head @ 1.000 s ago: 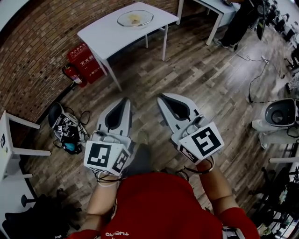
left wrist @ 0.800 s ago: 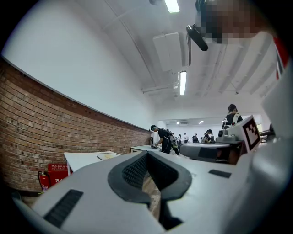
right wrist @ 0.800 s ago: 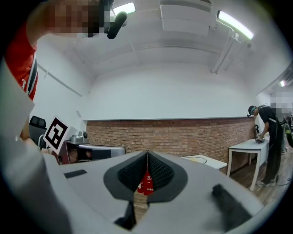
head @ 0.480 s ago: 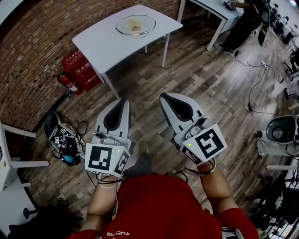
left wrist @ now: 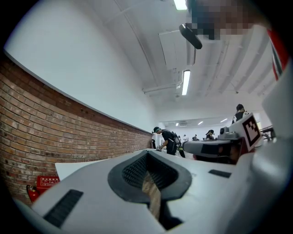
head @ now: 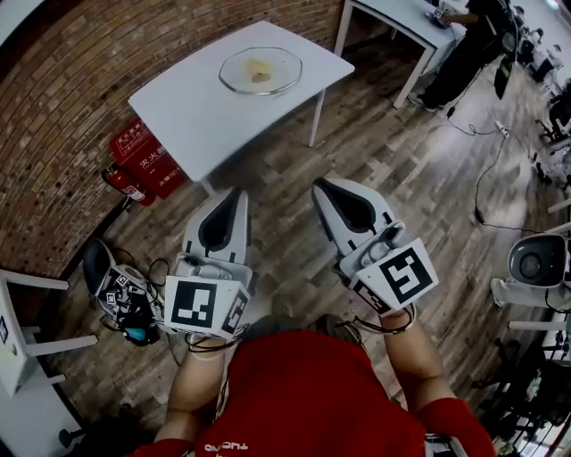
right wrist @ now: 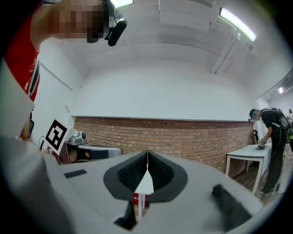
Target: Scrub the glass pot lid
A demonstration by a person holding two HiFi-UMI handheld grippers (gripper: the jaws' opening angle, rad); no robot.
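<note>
The glass pot lid [head: 260, 70] lies flat on a white table [head: 201, 107] well ahead of me, with a yellowish thing under or on its middle. My left gripper [head: 234, 198] and right gripper [head: 323, 189] are held side by side over the wooden floor, short of the table. Both are shut with nothing between their jaws. In the left gripper view the left gripper [left wrist: 147, 157] has its jaws tips together, pointing along the brick wall. In the right gripper view the right gripper [right wrist: 147, 155] points at the white table [right wrist: 145, 185].
Red fire extinguishers and a red box [head: 134, 165] stand by the brick wall under the table's left side. A bag with cables [head: 120, 290] lies on the floor at left. A second white table [head: 406, 18] and a person [head: 468, 40] are at the far right. White stools stand at the left and right edges.
The table with the lid has come nearer and lower in the head view, as I have stepped towards it. Both grippers keep their pose, shut.
</note>
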